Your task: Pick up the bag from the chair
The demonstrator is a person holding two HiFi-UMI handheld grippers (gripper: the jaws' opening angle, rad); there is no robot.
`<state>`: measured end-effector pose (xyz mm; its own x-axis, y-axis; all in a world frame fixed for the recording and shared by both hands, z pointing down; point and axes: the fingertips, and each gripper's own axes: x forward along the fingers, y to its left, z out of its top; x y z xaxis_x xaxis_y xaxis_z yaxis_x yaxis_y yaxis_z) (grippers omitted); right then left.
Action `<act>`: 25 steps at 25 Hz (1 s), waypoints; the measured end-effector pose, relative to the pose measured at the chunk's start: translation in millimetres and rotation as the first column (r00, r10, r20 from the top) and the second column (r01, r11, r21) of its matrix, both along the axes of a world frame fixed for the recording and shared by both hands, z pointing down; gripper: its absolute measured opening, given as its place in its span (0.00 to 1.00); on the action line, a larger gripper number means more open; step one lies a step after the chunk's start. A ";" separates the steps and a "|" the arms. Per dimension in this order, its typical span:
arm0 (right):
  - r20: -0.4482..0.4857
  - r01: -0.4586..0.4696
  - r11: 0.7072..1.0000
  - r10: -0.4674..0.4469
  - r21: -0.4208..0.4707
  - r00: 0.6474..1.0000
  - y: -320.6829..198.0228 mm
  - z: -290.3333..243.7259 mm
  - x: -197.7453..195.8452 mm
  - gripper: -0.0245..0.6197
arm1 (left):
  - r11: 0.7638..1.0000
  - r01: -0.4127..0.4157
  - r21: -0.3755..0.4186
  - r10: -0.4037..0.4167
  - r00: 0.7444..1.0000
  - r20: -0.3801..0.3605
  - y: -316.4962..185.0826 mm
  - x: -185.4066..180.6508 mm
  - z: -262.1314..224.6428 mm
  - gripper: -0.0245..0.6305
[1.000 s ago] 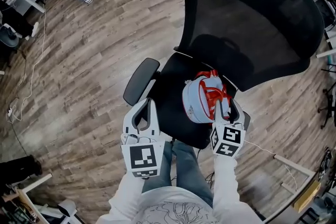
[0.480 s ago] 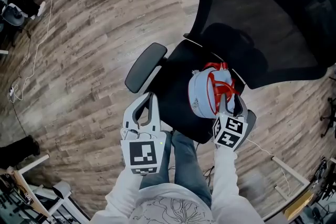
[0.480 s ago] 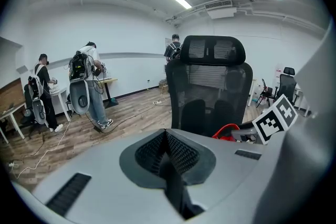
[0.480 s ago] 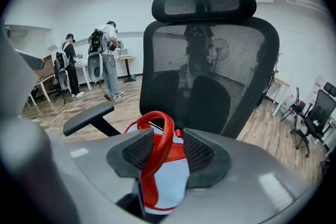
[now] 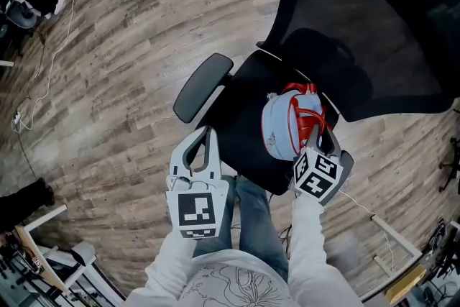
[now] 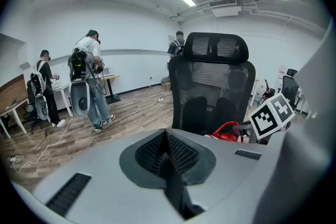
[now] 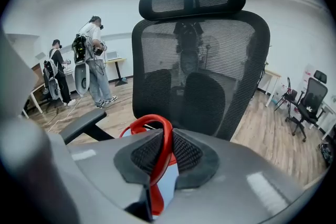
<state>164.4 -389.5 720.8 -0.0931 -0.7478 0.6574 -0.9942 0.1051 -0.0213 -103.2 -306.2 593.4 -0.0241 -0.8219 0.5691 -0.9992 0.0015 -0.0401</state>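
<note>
nearest to us, our own legs in jeans [image 5: 251,216] are showing between the two arms, and we are standing right at the front edge of the seat of the chair [image 5: 241,126]

we are holding the left gripper [image 5: 203,134] just short of the seat's front left corner, its jaws pressed together on nothing, so it is taking no part in the grasp

the right gripper [image 5: 321,145] is reaching in over the seat's front right corner, and its jaws are clamping the red handle [image 7: 164,131] of the bag [image 5: 279,129]: the strap is running up between the ribbed pads [image 7: 186,152] and looping out above them, with a bit of the pale blue body showing just below

the bag is sitting toward the seat's right edge, just in front of the backrest [image 5: 374,25]; we are not able to tell whether its underside is resting on the cushion or hanging just clear of it

as we are judging it, the reach and the grasp are done and the lift is what is left: the bag is not yet clearly off the chair and away from it

farther off, the armrest [image 5: 203,86] is jutting from the seat's left edge over the wooden floor [image 5: 108,83], and people [image 6: 89,76] are standing by desks at the far wall
</note>
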 end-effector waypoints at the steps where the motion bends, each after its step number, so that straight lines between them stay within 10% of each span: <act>1: -0.005 -0.012 1.000 0.012 0.006 1.000 0.2 -1.5 -0.1 0.12 | 1.000 0.003 0.001 -0.003 1.000 -0.001 0.7 -0.9 -0.3 0.04; 13: -0.102 -0.009 0.990 0.024 0.143 0.994 4.0 -42.1 -5.4 0.12 | 0.999 0.031 0.034 -0.031 0.999 -0.014 5.8 -15.0 -18.3 0.04; 25: -0.005 -0.019 0.975 0.021 0.222 1.000 15.7 -136.1 -14.0 0.12 | 0.991 0.034 0.131 -0.032 0.999 -0.021 -5.7 -24.5 -79.0 0.04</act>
<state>150.4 -373.8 584.7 -0.0726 -0.8767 0.4755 -0.9962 0.0867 0.0078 -127.7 -311.8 514.3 -0.0429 -0.8883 0.4572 -0.9991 0.0385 -0.0190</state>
